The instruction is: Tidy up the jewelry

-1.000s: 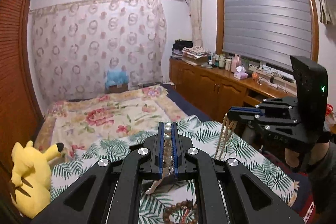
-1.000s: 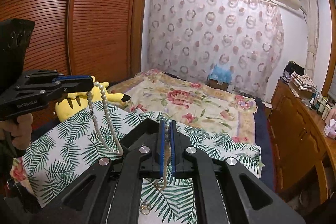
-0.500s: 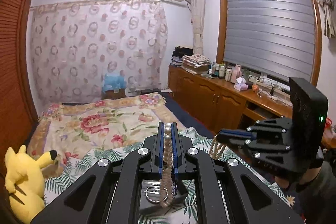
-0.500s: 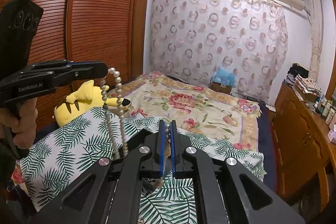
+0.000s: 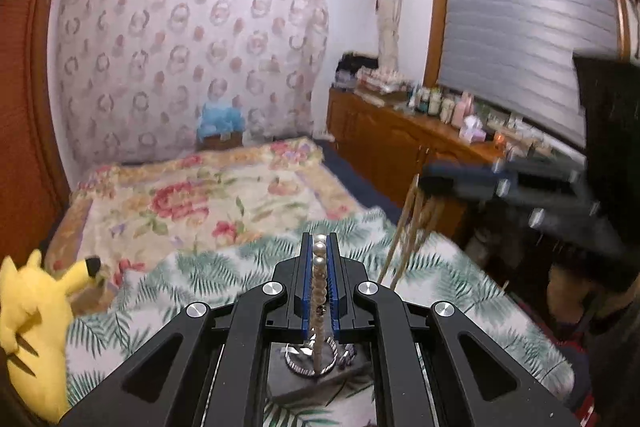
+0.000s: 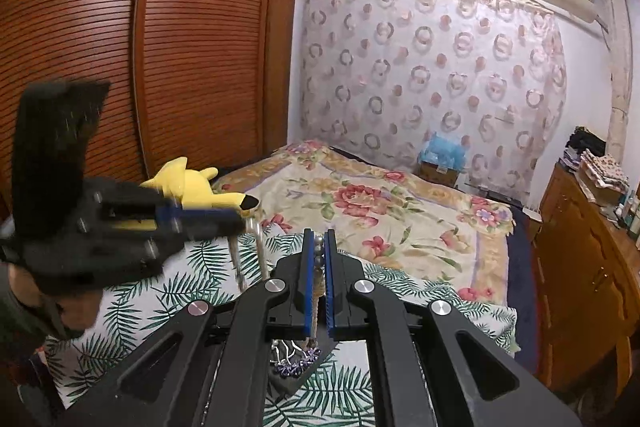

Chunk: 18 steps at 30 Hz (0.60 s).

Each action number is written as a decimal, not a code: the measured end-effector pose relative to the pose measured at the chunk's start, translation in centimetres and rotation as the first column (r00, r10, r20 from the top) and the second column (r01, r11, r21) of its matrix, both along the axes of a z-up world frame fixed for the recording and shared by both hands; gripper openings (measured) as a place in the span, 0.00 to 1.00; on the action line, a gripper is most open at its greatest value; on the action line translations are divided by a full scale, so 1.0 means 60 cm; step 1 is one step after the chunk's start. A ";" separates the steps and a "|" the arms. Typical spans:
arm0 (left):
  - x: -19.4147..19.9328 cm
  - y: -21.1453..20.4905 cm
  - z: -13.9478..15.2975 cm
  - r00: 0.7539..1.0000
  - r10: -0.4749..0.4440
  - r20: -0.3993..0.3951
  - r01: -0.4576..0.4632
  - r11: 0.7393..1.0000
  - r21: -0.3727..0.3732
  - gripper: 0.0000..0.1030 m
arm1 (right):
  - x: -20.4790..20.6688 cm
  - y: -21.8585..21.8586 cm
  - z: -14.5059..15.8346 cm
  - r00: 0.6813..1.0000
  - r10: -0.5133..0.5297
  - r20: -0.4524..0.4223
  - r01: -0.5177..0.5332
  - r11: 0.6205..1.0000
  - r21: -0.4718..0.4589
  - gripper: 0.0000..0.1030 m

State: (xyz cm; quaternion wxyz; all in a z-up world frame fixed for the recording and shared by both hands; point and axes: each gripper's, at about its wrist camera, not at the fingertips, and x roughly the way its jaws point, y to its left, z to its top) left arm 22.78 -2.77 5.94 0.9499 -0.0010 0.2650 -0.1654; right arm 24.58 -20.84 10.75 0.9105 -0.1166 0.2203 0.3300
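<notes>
Both grippers hold one pearl necklace above a leaf-print cloth (image 5: 208,267). My left gripper (image 5: 319,247) is shut on the pearl necklace (image 5: 319,279), whose strand hangs down between the blue pads. My right gripper (image 6: 319,247) is shut on the same necklace (image 6: 318,255). Each gripper shows blurred in the other's view: the right one (image 5: 520,195) with strands hanging from it (image 5: 408,227), the left one (image 6: 120,227) likewise. Below lie a silver ring (image 5: 308,359) on a dark tray (image 5: 292,383) and purple earrings (image 6: 296,363).
A yellow plush toy (image 5: 36,327) lies at the cloth's left edge. A floral bedspread (image 6: 380,195) stretches behind. A wooden cabinet (image 5: 400,155) with bottles runs along the right wall. A louvred wardrobe (image 6: 160,67) stands on the left.
Both grippers have moved, with the necklace still held between them. The dark tray with the ring and the purple earrings now sits below the fingers. The other gripper appears motion-blurred.
</notes>
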 end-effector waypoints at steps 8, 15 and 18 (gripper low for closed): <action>0.027 0.023 -0.092 0.993 0.029 -0.113 -0.029 1.000 0.006 0.06 | 0.055 0.029 -0.049 0.998 0.012 -0.067 -0.014 1.000 -0.020 0.06; 0.014 0.044 -0.127 0.987 0.066 -0.146 -0.065 0.998 0.015 0.09 | 0.083 0.051 -0.117 0.990 -0.001 -0.140 -0.005 0.999 -0.041 0.07; -0.006 0.047 -0.135 0.987 0.080 -0.138 -0.078 0.997 0.025 0.22 | 0.083 0.053 -0.132 0.988 -0.004 -0.153 -0.003 0.999 -0.046 0.08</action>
